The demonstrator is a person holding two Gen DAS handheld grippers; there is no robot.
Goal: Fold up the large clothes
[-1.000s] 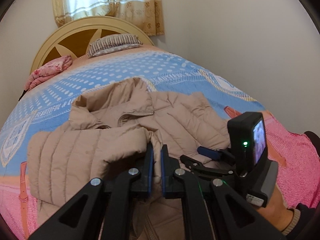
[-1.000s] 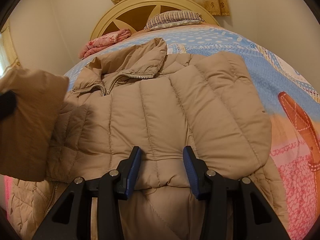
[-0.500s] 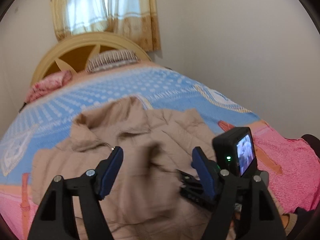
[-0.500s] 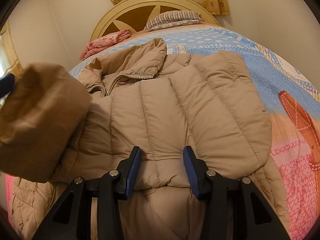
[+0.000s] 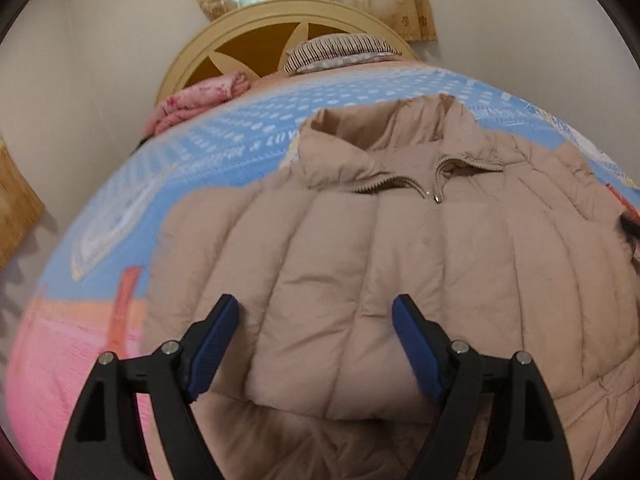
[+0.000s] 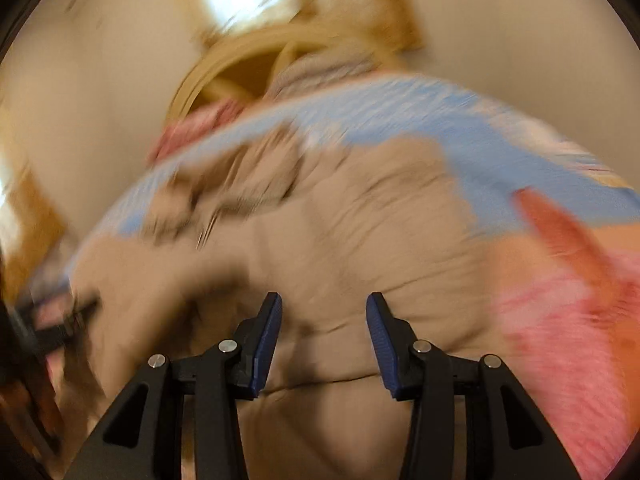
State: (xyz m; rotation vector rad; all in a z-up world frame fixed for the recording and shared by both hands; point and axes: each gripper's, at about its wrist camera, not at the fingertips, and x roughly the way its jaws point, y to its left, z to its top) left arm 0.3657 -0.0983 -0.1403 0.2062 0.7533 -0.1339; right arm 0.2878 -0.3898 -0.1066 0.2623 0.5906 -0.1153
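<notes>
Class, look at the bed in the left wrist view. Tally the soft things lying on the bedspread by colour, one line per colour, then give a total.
Beige: 1, the puffer jacket
Pink: 1, the folded blanket
Striped dark and white: 1, the pillow
Total: 3

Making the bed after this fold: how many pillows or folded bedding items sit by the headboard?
2: a striped pillow against the headboard, and a pink folded blanket to its left. Others may be hidden.

The left claw (image 5: 316, 310) has just been opening, empty; the right claw (image 6: 324, 307) stands part-open, empty.
</notes>
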